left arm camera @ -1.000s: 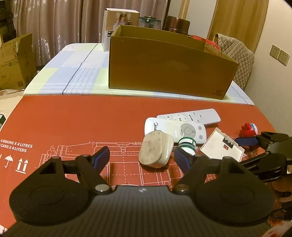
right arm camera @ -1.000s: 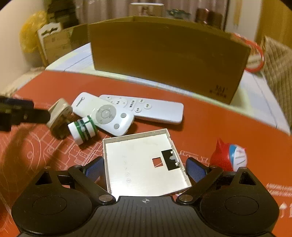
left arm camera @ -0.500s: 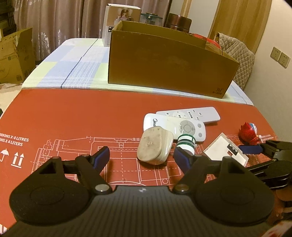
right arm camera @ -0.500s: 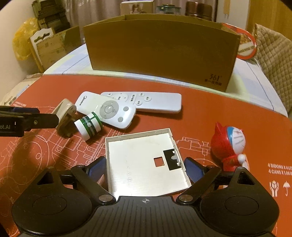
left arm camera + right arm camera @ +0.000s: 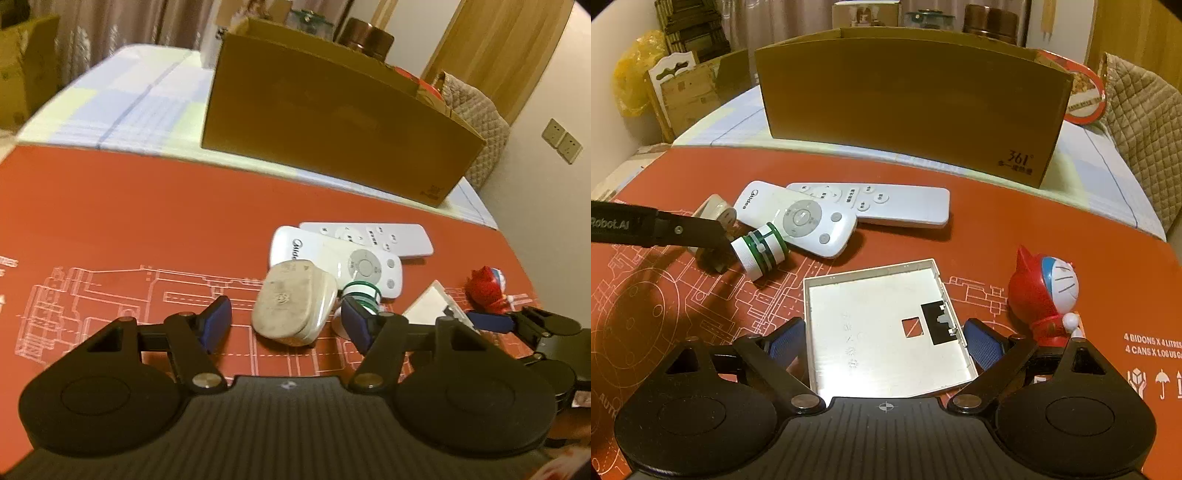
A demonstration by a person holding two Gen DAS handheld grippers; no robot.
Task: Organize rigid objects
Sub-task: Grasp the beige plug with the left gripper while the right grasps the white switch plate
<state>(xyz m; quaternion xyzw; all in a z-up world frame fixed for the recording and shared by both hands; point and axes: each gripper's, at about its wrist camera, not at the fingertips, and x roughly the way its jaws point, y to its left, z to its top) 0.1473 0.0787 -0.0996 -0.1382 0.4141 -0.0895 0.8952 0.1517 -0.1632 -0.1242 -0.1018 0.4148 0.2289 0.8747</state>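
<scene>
Fingers [image 5: 216, 324] of both grippers are spread wide, so the worn beige plastic plug [image 5: 294, 305] could be nudged into the green-banded white bottle [image 5: 360, 295].

My feeds are dim and warm-tinted. The left wrist view smears with motion blur, worst on the cardboard box [image 5: 332, 122]. The right is sharper; overhead light glares off the metal plate [image 5: 882, 325]. Fisheye bends edges, corners go black.
</scene>
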